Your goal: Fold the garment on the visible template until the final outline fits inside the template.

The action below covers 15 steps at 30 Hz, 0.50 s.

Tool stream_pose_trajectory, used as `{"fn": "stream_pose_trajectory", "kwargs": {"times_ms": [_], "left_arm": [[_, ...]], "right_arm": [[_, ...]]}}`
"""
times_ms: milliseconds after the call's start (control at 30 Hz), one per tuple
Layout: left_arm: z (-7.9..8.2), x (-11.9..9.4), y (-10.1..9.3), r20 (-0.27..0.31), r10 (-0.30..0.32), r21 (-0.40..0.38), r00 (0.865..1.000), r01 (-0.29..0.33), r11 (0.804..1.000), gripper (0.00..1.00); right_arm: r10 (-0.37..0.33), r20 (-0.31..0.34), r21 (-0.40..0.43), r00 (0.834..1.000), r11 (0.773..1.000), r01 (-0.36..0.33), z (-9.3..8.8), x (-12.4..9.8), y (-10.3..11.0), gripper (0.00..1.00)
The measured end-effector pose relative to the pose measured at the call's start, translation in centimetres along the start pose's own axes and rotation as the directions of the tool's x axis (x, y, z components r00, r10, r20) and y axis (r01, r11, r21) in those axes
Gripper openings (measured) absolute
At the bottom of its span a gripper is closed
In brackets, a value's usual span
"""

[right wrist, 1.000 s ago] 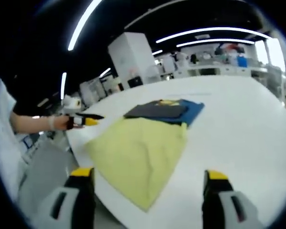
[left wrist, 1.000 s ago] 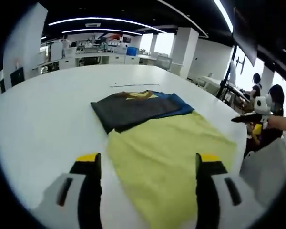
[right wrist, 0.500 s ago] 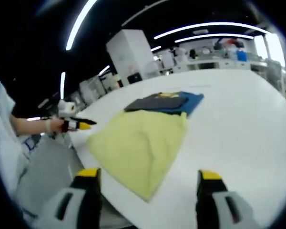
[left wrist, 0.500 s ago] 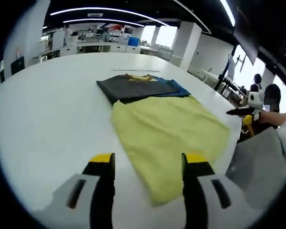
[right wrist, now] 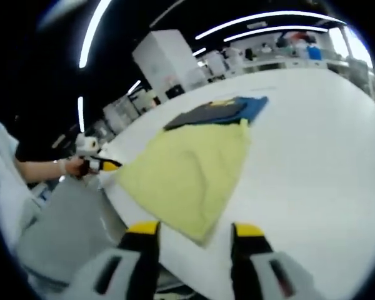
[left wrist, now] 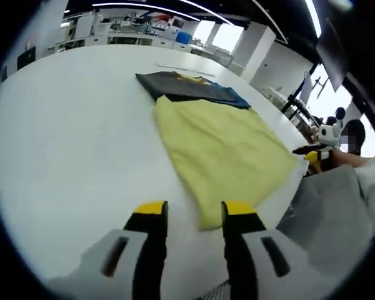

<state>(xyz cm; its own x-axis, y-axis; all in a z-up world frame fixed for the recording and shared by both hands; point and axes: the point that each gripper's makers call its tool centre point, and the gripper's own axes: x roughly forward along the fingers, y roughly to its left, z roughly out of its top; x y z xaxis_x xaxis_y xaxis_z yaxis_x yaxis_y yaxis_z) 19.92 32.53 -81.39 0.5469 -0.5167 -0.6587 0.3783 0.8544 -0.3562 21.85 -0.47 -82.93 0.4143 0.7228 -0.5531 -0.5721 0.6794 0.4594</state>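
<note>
Lying flat near one edge of the white worktop (left wrist: pixel 62 131) is a yellow garment (left wrist: pixel 222 147), with one corner pointing toward the cameras and another reaching the worktop's edge. Touching its far end is a folded dark grey piece (left wrist: pixel 178 86) resting on a blue piece (left wrist: pixel 232 97), with a bit of yellow showing at the far side of the grey; whether these are separate garments or parts of one is hard to tell at this range.

In the left gripper view, the left gripper (left wrist: pixel 189 212) is hovering just over the yellow garment's near corner, its yellow-tipped fingers (left wrist: pixel 151 209) standing a narrow gap apart with nothing between them. The right gripper (left wrist: pixel 312 153) is showing at the worktop's edge beside the garment, held in a person's hand.

In the right gripper view, the right gripper (right wrist: pixel 194 230) is sitting just short of the garment's (right wrist: pixel 190 172) near corner, fingers (right wrist: pixel 247 231) likewise a small gap apart and gripping nothing. The left gripper (right wrist: pixel 100 165) is appearing at the worktop's (right wrist: pixel 319 156) edge, held by a hand (right wrist: pixel 72 167).
</note>
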Motion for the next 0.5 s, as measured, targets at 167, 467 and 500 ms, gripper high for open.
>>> {"fn": "stream_pose_trajectory", "kwargs": {"times_ms": [167,467,500], "left_arm": [[-0.6,-0.2,1.6,-0.011,-0.026,-0.011,1.0,0.026,1.0,0.26],[-1.6,0.3,3.4,-0.057,-0.058,-0.064,0.997,0.054,0.997,0.07],[-1.7,0.4,3.5,-0.06,-0.054,-0.054,0.997,0.051,0.997,0.05]], "right_arm": [[0.002,0.003,0.029,1.0,1.0,-0.002,0.0,0.1,0.3,0.35],[0.048,0.004,0.118,0.999,0.992,-0.048,-0.6,1.4,1.0,0.18],[0.053,0.002,0.122,0.999,0.991,-0.053,-0.6,1.4,1.1,0.16]]}}
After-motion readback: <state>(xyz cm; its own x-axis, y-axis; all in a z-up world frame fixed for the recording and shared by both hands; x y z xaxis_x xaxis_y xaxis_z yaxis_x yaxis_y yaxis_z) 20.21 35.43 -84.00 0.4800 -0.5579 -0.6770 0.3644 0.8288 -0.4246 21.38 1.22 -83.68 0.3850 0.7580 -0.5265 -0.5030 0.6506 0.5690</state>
